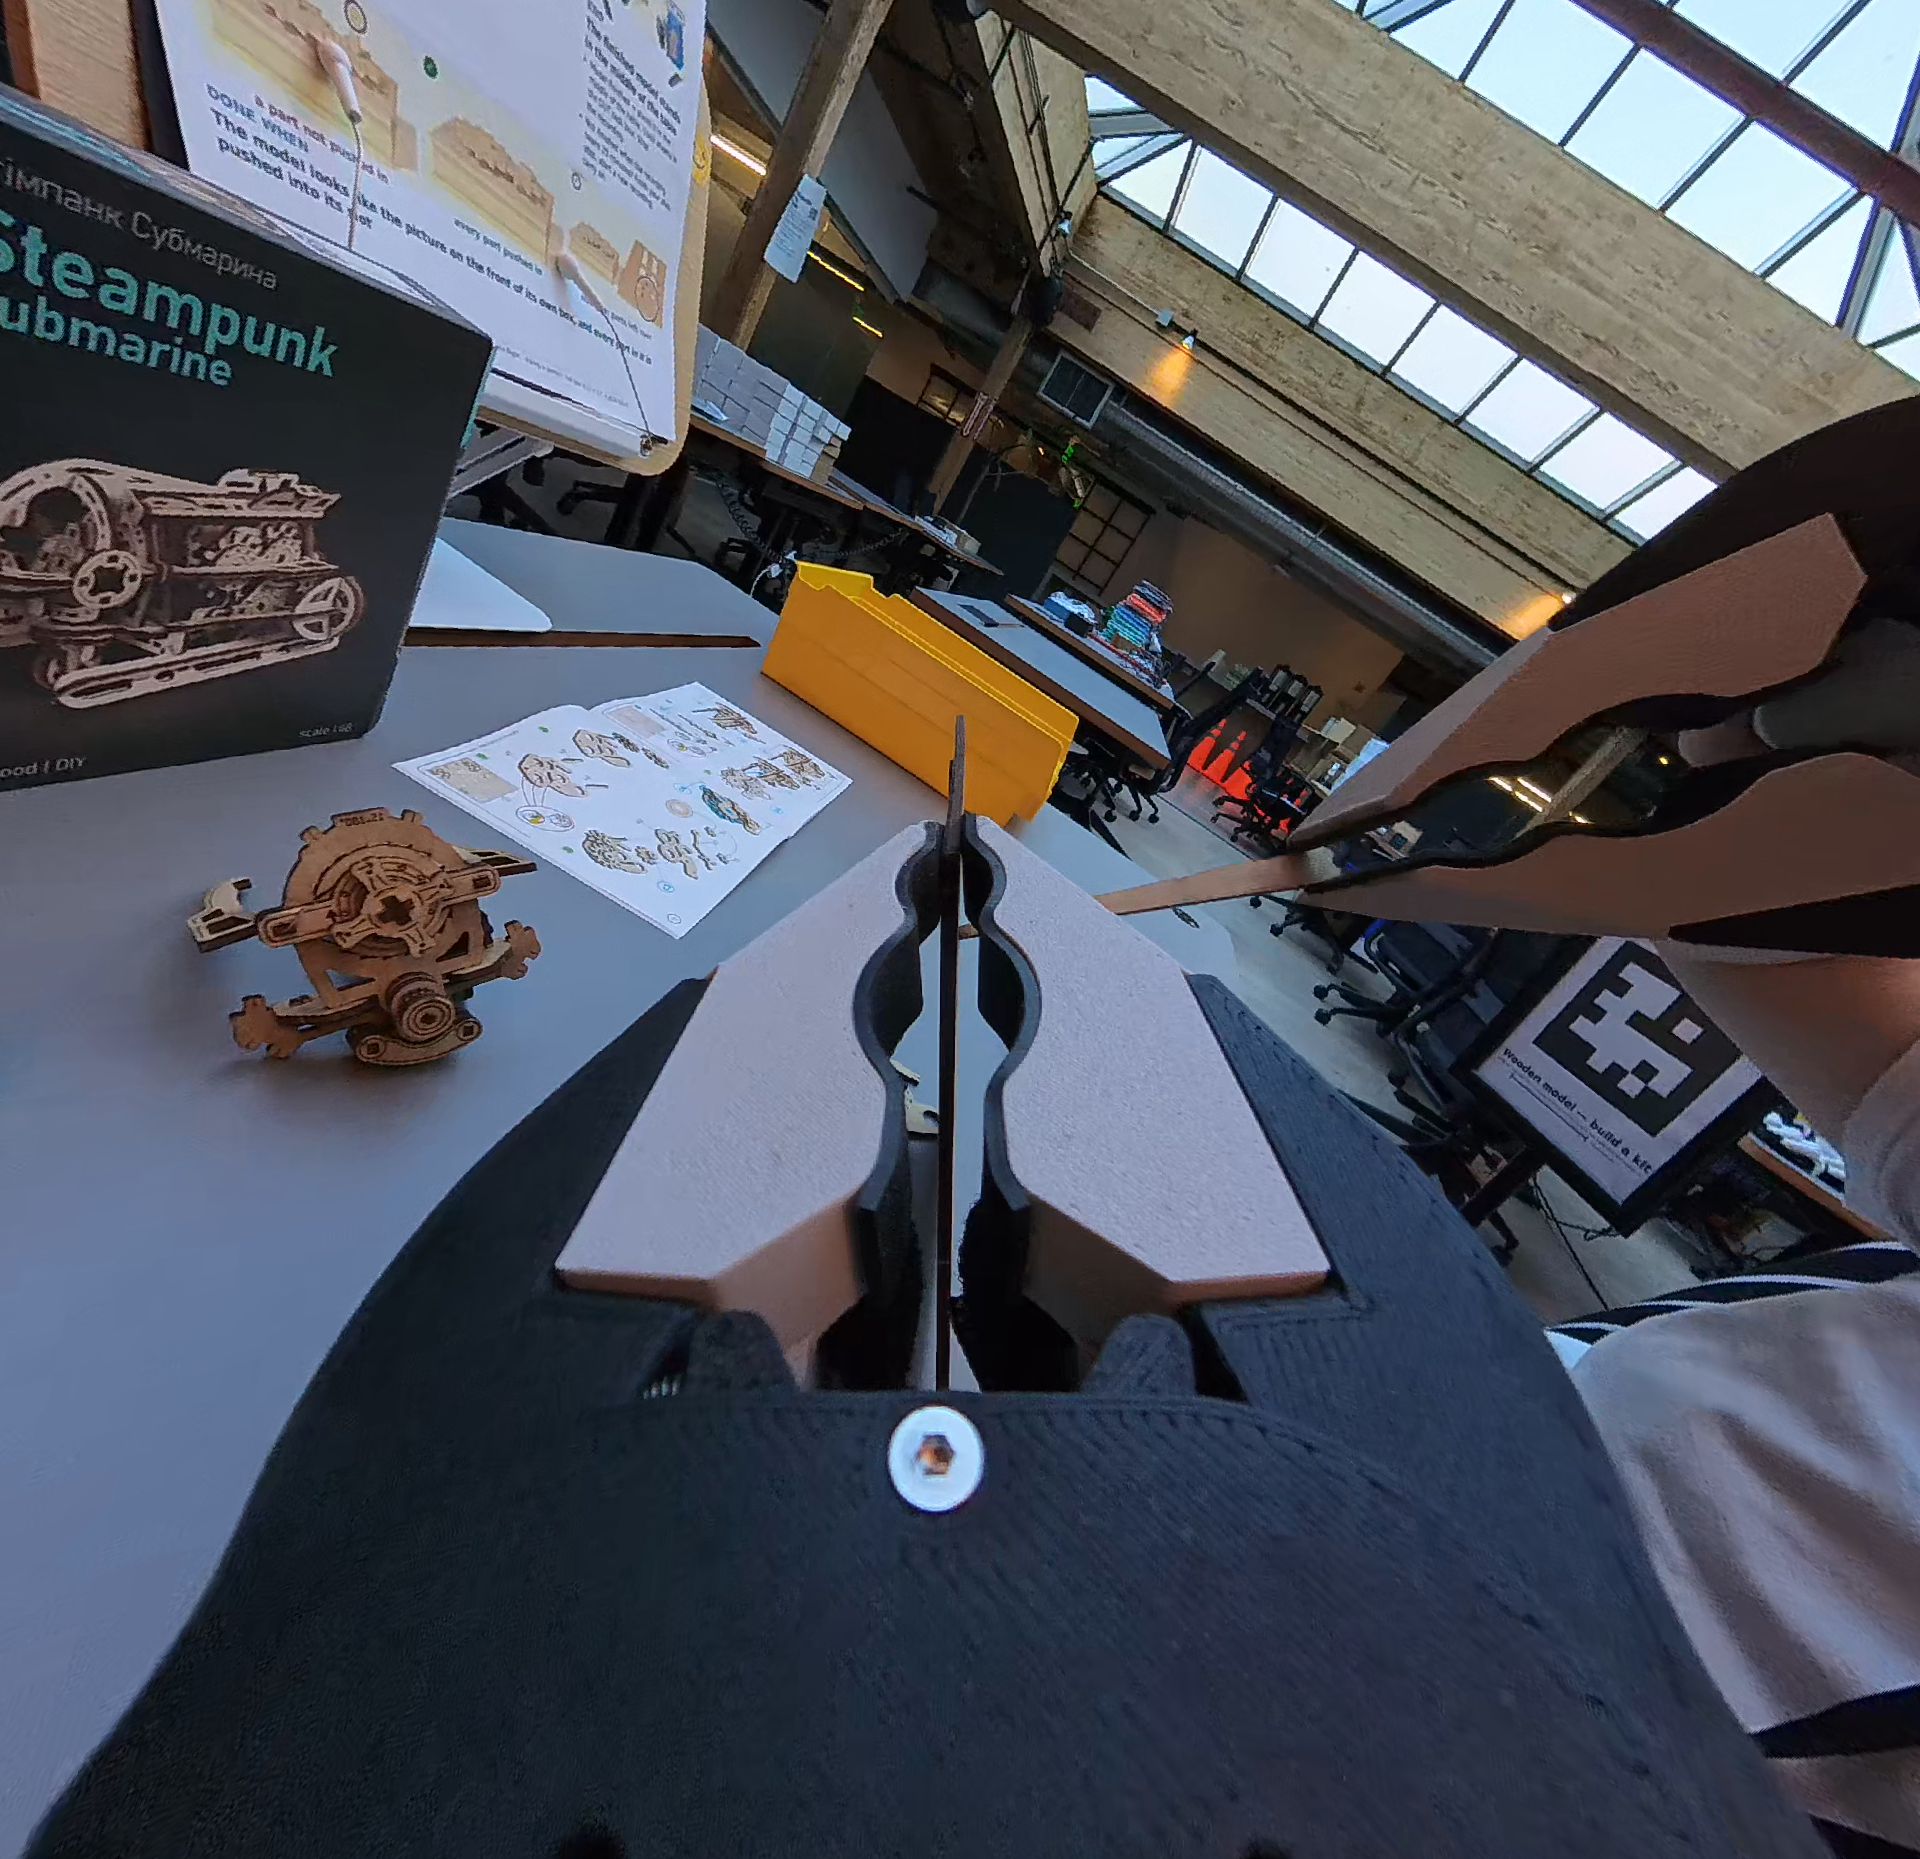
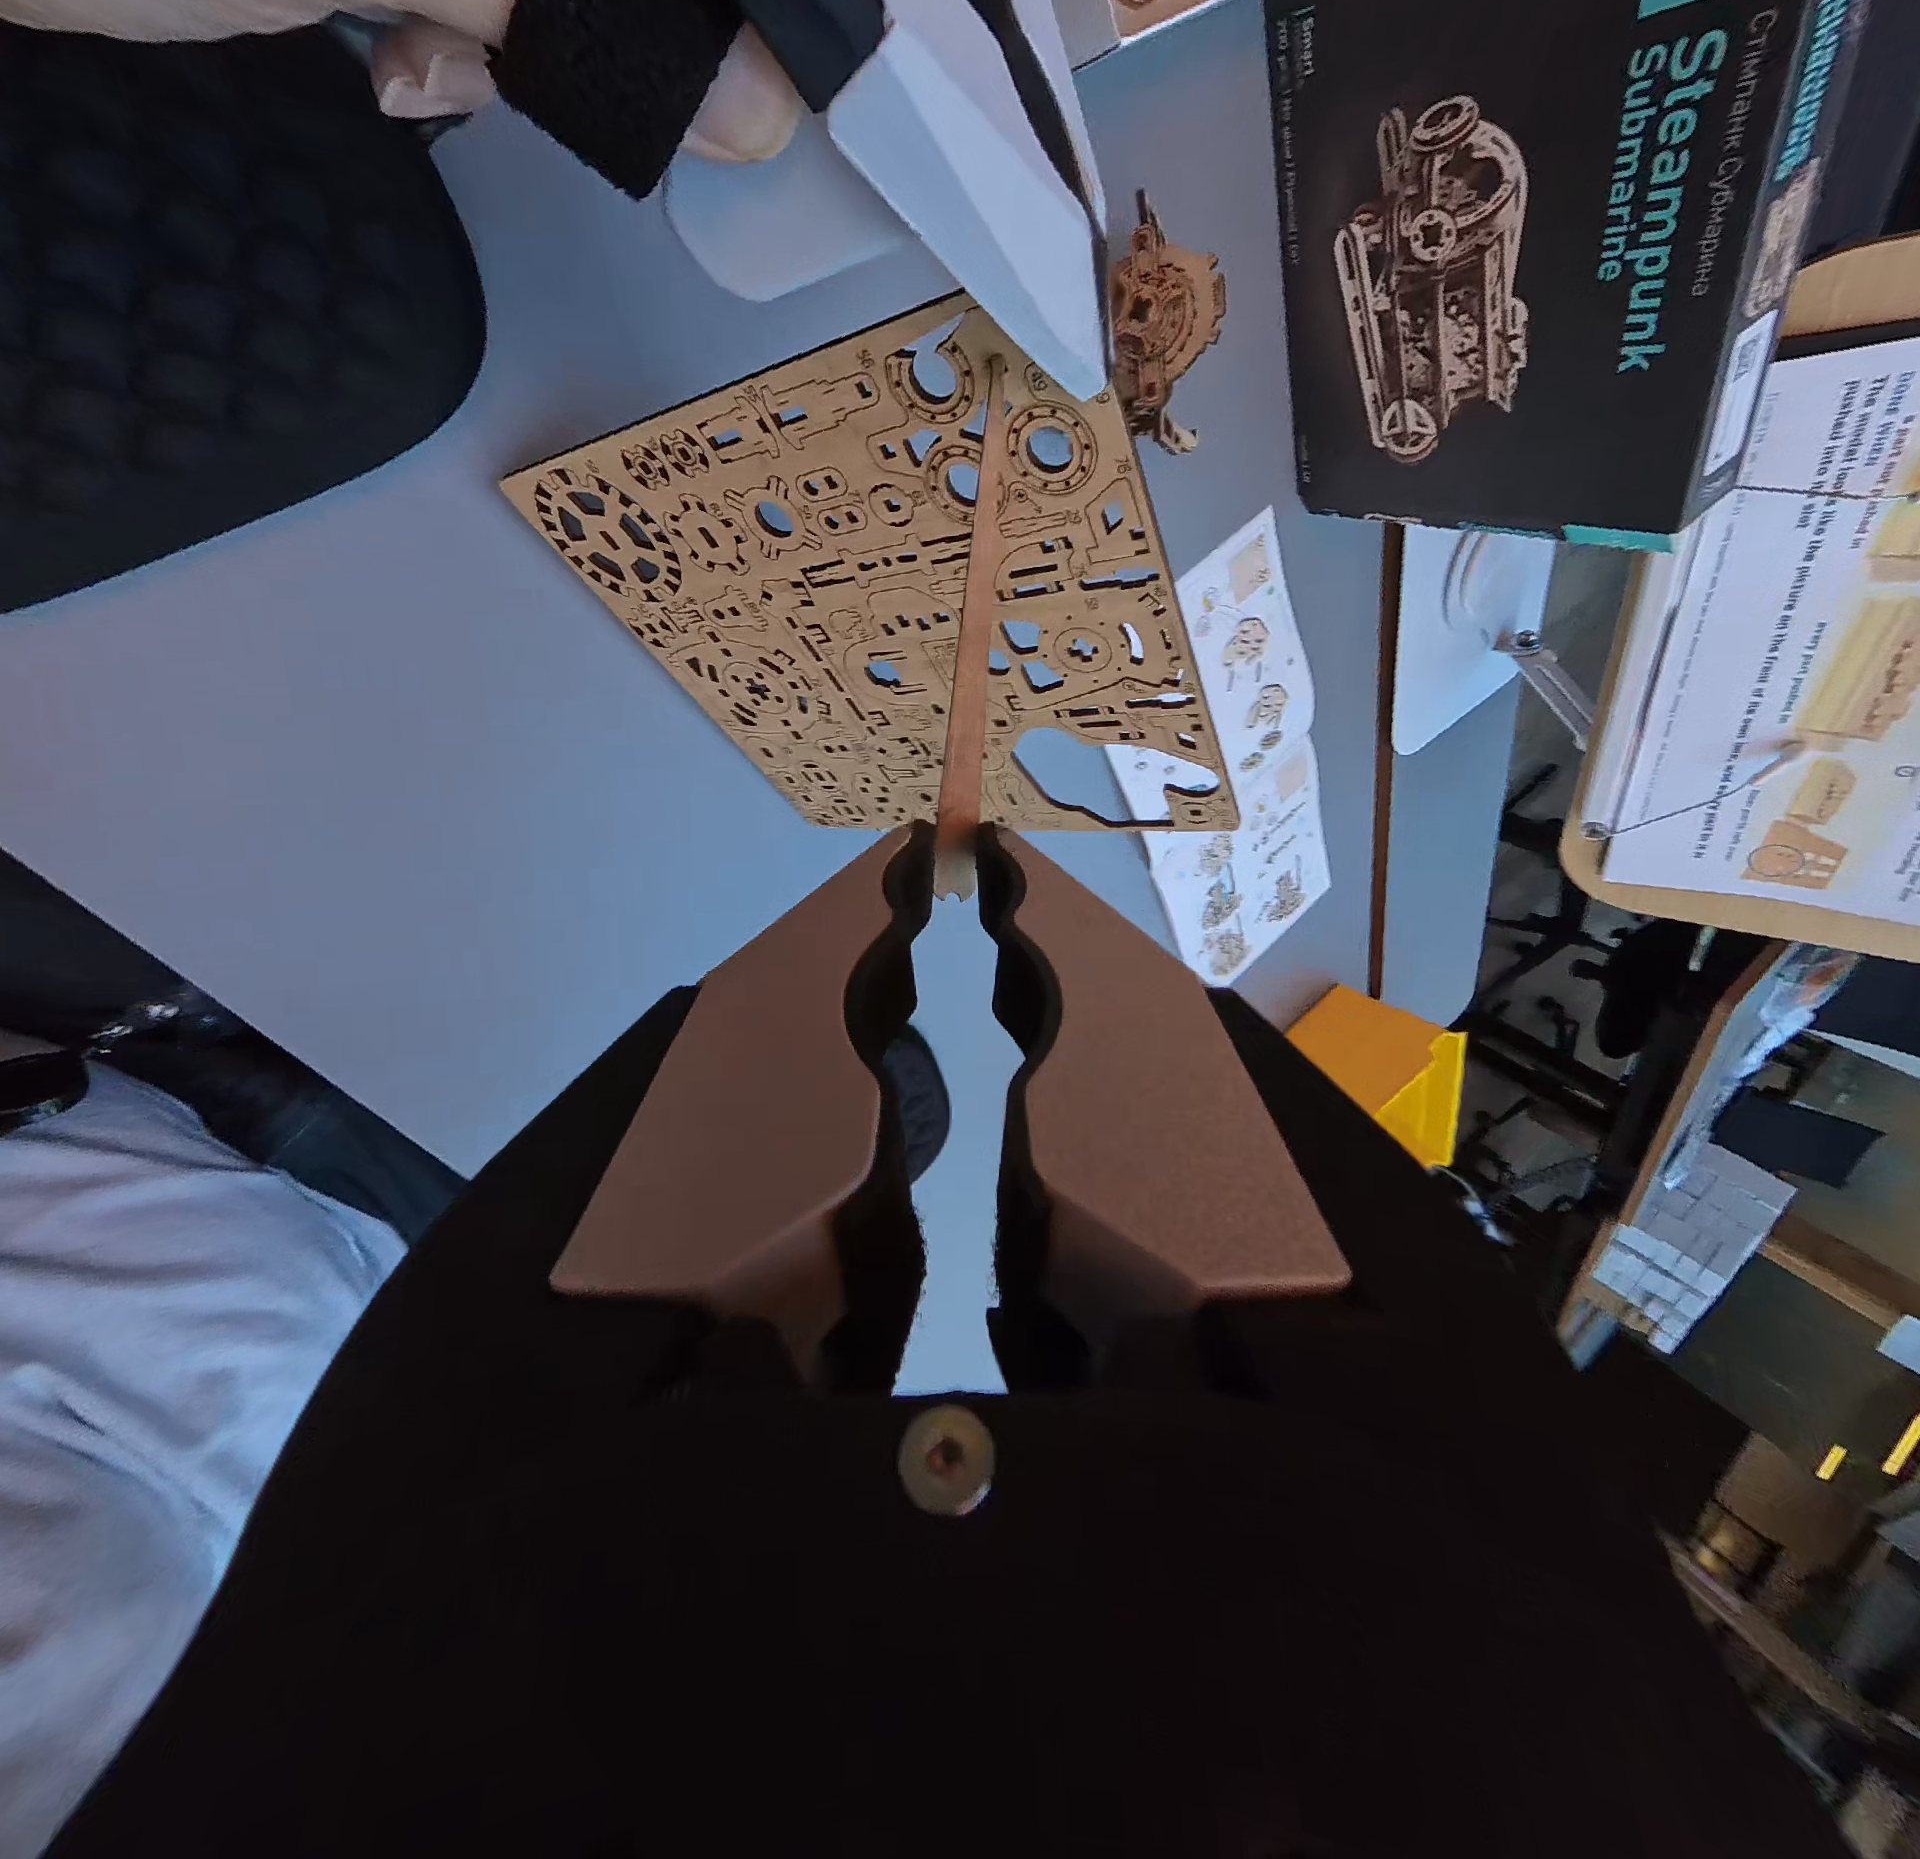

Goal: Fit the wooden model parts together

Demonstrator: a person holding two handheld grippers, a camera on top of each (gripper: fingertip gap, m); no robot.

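Note:
My left gripper (image 1: 948, 833) is shut on the edge of a thin wooden parts sheet (image 1: 948, 1030), seen edge-on here. In the right wrist view the sheet (image 2: 831, 614) shows flat, with several cut-out parts and holes, held up by the left gripper (image 2: 1086, 370) at its far corner. My right gripper (image 2: 951, 838) is shut on a thin wooden stick (image 2: 966, 614) whose far tip touches the sheet near that corner. The right gripper (image 1: 1309, 853) and the stick (image 1: 1195, 890) also show in the left wrist view. A partly built wooden model (image 1: 374, 936) stands on the grey table (image 1: 156, 1186).
A dark kit box (image 1: 187, 521) stands at the left, with an instruction board (image 1: 436, 178) behind it. A folded instruction leaflet (image 1: 623, 801) lies on the table beside a yellow bin (image 1: 914, 687). A person's hand (image 2: 416, 33) holds the left gripper. There is about 9 cm between the tips of the two grippers. Between my left fingertips and the partly built wooden model (image 1: 374, 936) there is roughly 15 cm.

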